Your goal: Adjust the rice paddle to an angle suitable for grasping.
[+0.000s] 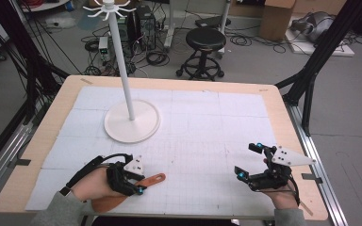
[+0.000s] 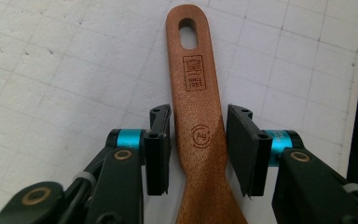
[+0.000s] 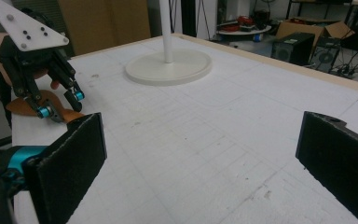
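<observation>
A brown wooden spatula (image 1: pixel 147 181) lies flat on the white gridded mat near the table's front left, its handle with the hanging hole pointing right. My left gripper (image 1: pixel 140 182) is open and straddles the handle, one jaw on each side. In the left gripper view a narrow gap shows between each pad and the spatula (image 2: pixel 196 88). My right gripper (image 1: pixel 246 160) is at the front right, wide open, with nothing between its pads (image 3: pixel 74 154). The right gripper view shows the left gripper (image 3: pixel 61 105) over the spatula (image 3: pixel 25 106).
A white hanging stand (image 1: pixel 132 121) with a round base and a tall pole topped by hooks stands at the back left of the mat. The wooden table edge (image 1: pixel 37 141) frames the mat. A black stool (image 1: pixel 205 40) and cables are on the floor beyond.
</observation>
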The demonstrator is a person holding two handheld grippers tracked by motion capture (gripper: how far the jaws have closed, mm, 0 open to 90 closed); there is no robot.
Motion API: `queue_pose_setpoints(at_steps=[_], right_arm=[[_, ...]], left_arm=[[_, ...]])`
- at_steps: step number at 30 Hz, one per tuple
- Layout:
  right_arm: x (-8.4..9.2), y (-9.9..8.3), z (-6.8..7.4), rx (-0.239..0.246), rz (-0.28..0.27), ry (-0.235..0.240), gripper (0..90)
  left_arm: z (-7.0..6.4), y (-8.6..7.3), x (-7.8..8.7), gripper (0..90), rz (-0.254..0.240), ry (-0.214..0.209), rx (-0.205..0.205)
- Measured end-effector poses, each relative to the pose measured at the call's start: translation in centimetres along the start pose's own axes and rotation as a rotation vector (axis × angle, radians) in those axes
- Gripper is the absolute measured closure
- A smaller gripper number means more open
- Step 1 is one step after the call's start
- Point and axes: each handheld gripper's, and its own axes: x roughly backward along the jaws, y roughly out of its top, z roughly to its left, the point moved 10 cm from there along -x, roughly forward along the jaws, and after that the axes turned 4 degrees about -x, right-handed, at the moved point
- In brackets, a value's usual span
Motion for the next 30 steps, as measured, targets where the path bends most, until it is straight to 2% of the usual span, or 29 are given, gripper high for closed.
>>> queue_pose_setpoints(at_steps=[17,21,24,30], right_arm=[[0.1,0.0,0.0,-0.008,0.000,0.000,0.1],[0.1,0.0,-0.1,-0.005,-0.005,-0.002,0.1],[0.1,0.0,-0.1,-0.008,-0.006,-0.003,0.0],[0.1,0.0,-0.1,-0.007,0.000,-0.001,0.1]], left_arm=[[0.1,0.0,0.3,65.1,-0.004,0.003,0.001],[0.4,0.2,1.1,65.1,-0.033,0.007,0.011],[0.5,0.5,1.8,65.1,-0.073,0.005,0.034],[0.8,0.8,2.9,65.1,-0.106,0.021,0.033]])
